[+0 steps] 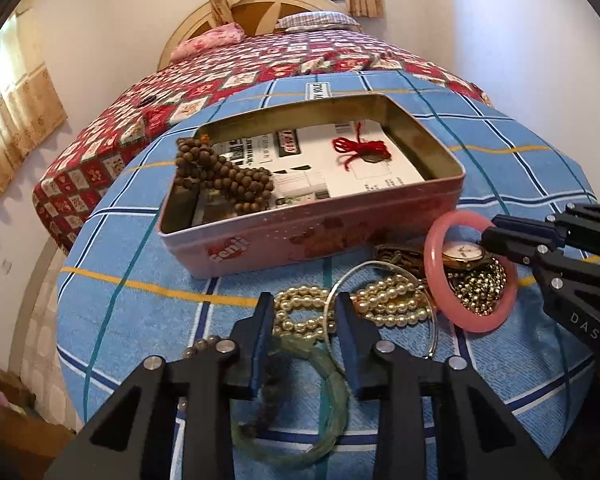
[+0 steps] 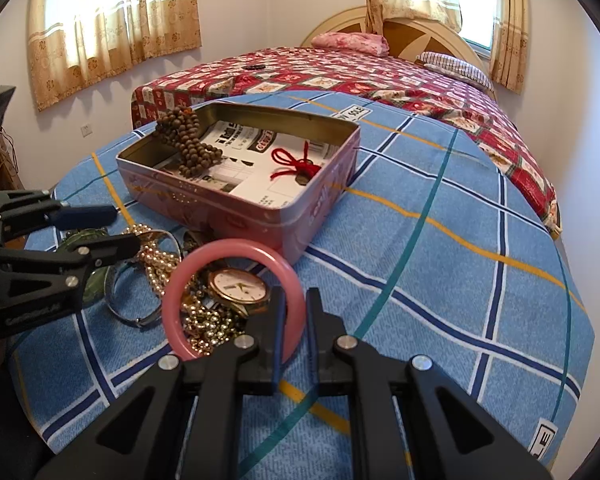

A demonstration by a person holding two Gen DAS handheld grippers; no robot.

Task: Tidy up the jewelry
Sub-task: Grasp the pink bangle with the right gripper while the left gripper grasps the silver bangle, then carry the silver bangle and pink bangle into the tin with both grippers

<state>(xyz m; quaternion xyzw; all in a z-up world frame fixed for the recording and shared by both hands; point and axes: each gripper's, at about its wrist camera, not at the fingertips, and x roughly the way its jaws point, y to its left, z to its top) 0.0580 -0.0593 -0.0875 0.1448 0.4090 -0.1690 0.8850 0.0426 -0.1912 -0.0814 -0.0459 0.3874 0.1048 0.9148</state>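
Note:
An open pink tin [image 1: 300, 240] [image 2: 220, 208] sits on a blue checked towel [image 1: 140, 300]. It holds brown wooden beads [image 1: 228, 180] [image 2: 188, 144] and a red cord charm [image 1: 360, 148] [image 2: 296, 166]. In front of it lies a pile: pearl strand [image 1: 384, 304] [image 2: 156, 260], silver bangle [image 1: 435, 332], green bangle [image 1: 332, 400], gold watch [image 1: 464, 254] [image 2: 240, 286] and gold bead chain [image 1: 480, 284]. My left gripper [image 1: 304, 300] [image 2: 126, 227] stands open, straddling the pearls. My right gripper [image 2: 296, 294] [image 1: 489, 231] is shut on the rim of a pink bangle [image 2: 228, 247] [image 1: 480, 322], which stands tilted over the watch.
The towel covers the near end of a bed with a red patchwork quilt [image 1: 260, 64] [image 2: 380, 76] and pillows at the headboard. The bed drops off at the left [image 1: 52, 248] and right [image 2: 556, 220]. Bare towel lies to the right of the tin [image 2: 460, 240].

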